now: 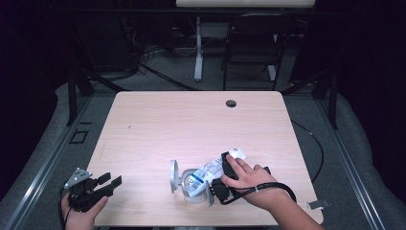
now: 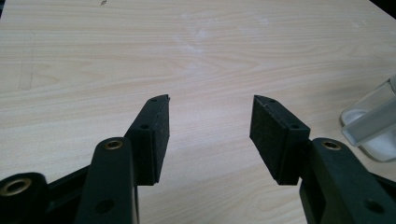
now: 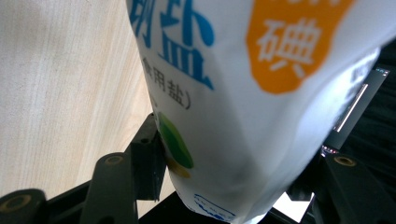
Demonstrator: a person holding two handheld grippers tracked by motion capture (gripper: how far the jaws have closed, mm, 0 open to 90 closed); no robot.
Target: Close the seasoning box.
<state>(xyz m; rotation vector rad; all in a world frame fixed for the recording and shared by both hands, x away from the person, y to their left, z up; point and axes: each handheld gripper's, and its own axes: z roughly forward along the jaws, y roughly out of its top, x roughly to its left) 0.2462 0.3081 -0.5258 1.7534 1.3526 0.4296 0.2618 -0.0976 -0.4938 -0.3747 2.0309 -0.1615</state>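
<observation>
Glossy white salt bag (image 3: 243, 116) between matte black right tongs (image 3: 224, 186)

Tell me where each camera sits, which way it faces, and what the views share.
High view: above the table, looking forward and down; both forearms, left gripper, right gripper.
Left gripper view: on the left gripper, looking across the wood; open jaws, clear container at the edge.
Right gripper view: on the right gripper, jaws clamping the salt bag.
Shared: tabletop; bag; container.
</observation>
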